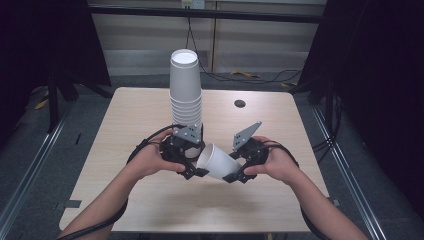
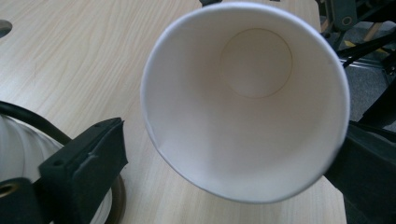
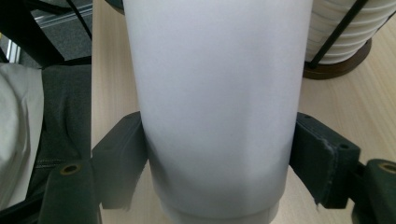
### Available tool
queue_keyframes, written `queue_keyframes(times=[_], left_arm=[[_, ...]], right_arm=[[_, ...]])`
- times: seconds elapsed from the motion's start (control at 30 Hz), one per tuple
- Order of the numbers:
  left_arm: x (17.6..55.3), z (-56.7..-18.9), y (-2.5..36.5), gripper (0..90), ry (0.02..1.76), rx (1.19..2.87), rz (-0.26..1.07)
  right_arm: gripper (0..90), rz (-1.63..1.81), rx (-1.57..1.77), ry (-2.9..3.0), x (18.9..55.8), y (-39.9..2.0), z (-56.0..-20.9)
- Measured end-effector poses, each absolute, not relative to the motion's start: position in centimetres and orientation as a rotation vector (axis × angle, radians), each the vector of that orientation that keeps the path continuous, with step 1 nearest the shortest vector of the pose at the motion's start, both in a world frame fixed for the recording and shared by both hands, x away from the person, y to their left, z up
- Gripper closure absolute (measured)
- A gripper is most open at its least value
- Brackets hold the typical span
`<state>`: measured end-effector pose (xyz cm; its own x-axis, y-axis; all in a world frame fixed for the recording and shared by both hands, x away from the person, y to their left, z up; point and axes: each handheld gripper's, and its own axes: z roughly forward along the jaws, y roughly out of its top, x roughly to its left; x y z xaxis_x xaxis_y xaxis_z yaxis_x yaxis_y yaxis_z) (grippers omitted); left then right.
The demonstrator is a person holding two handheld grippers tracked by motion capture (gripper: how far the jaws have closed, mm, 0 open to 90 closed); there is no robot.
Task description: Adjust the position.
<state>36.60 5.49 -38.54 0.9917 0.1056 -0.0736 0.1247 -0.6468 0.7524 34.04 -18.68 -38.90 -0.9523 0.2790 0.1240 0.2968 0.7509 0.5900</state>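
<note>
The paper cup point(image 1: 217, 161) lies on its side above the table point(image 1: 125, 150), between the two grippers and just in front of the tall stack of cups point(image 1: 185, 90) that stands upside down on a dark round base. Its mouth points toward the left gripper point(image 1: 192, 167) and its narrow bottom end toward the right gripper point(image 1: 235, 175). In the right gripper view the jaws press on both sides of the cup's wall near its base — this gripper holds the cup. In the left gripper view the cup's open mouth point(image 2: 245, 100) faces the camera, the round bottom visible deep inside; the jaw at the left of that view stands clear of the rim with bare table showing in the gap, while the other jaw sits just beside the rim at the lower right, and whether it touches I cannot tell. So the left gripper stands wide and grips nothing — the rim sits loosely between its jaws. Each gripper is carried in one of the person's hands, the left hand point(image 1: 150, 160) and the right hand point(image 1: 275, 165) close together over the near half of the table.
</note>
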Motion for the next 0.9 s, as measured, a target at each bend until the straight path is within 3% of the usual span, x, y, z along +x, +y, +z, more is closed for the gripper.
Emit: queue_keyframes(times=[0.9], left_arm=[[36.63, -38.94, 5.1, 0.0, 0.164, 2.265, -0.069]], right_arm=[[24.2, -1.023, -0.416, -2.929, 33.95, -18.37, -38.65]])
